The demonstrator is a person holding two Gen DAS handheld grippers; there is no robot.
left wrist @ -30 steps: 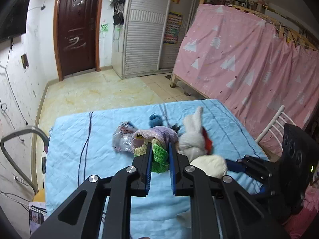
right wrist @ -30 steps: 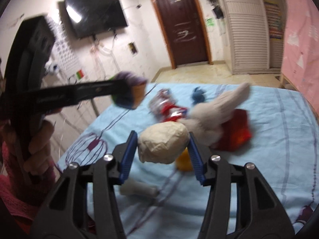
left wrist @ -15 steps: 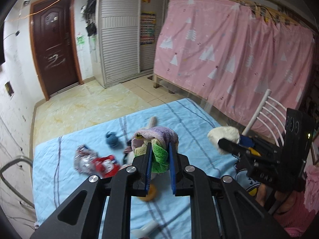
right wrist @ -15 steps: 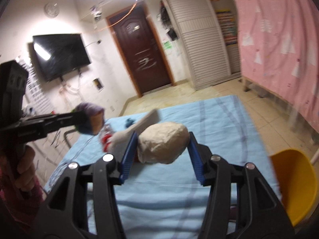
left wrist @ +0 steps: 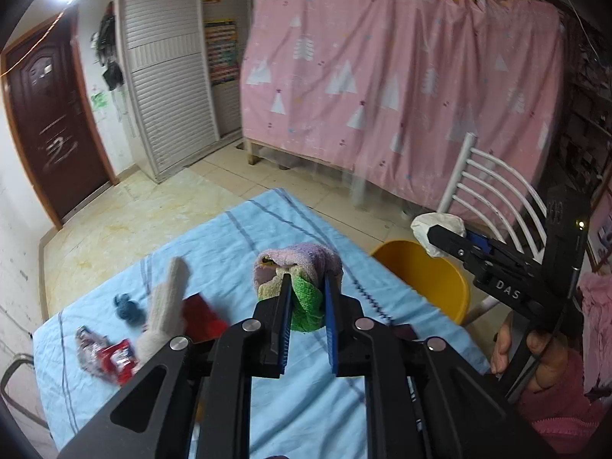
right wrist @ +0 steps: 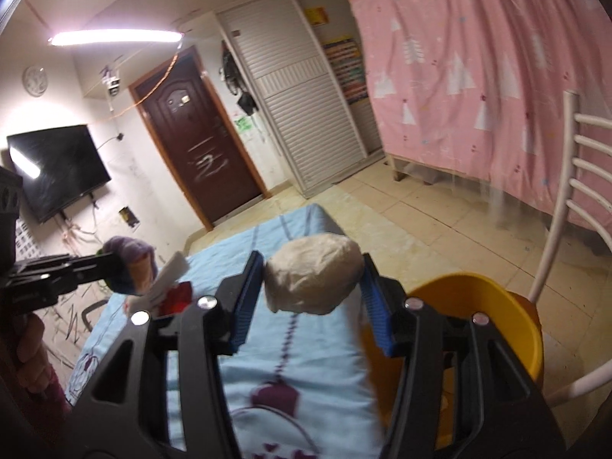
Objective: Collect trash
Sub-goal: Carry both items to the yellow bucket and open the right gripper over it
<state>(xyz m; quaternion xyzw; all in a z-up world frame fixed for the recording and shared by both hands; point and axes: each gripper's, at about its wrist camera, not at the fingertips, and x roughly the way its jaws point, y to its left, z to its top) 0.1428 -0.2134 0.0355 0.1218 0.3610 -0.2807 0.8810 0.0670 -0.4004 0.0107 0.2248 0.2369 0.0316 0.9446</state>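
A: Our left gripper (left wrist: 306, 290) is clamped on a bundle of cloth (left wrist: 298, 271), purple on top and green below, held in the air above the blue tabletop (left wrist: 237, 237). Our right gripper (right wrist: 311, 279) is pinched tight on a crumpled pale wad (right wrist: 313, 273).

B: And the bin?

A: The yellow bin (right wrist: 508, 313) sits off the tabletop's right edge, beside the white chair (right wrist: 573, 176). From the left wrist view the wad seems to hang roughly over the bin's far rim, though we cannot tell the height. Nothing shows inside the bin from what we can see of it.

B: So 2 pieces are in hand, 0 visibly dropped.

A: That is our reading. We judge the drop into the bin to be the step in hand.

B: What is left?

A: Toward the tabletop's left edge lie a pale sock-like piece (left wrist: 164, 317), something flat and red (left wrist: 201, 315) touching it, a small dark blue item (left wrist: 128, 308) just beyond, and a crinkled red and silver wrapper (left wrist: 105, 354) nearest that edge. At least 4 more pieces, so we are well short of half.
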